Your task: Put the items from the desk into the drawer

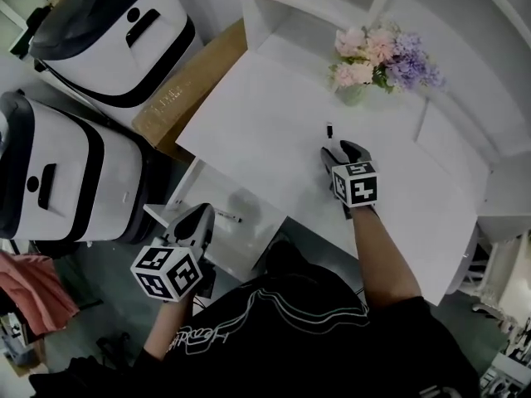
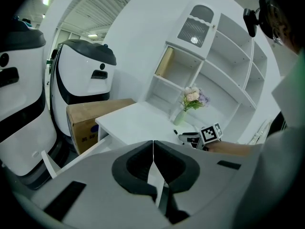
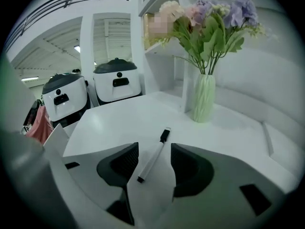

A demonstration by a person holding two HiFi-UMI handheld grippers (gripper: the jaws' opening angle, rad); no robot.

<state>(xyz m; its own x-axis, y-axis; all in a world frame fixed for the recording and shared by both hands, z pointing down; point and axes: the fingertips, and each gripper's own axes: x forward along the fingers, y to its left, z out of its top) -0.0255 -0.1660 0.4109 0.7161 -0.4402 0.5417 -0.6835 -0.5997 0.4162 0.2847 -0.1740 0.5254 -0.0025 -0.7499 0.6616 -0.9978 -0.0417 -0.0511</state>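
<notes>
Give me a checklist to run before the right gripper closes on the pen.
1. Pen lies between the jaws of the right gripper: ok.
2. Right jaws apart, with room on both sides of the pen: ok.
3. Jaws low enough on the desk to catch the pen: cannot tell.
4. Vase is clear of the grasp: ok, it stands apart beyond the pen's cap.
5. Drawer is open to take the pen: ok, a second pen lies in it.
6. Left gripper is free: ok, jaws together on nothing.
</notes>
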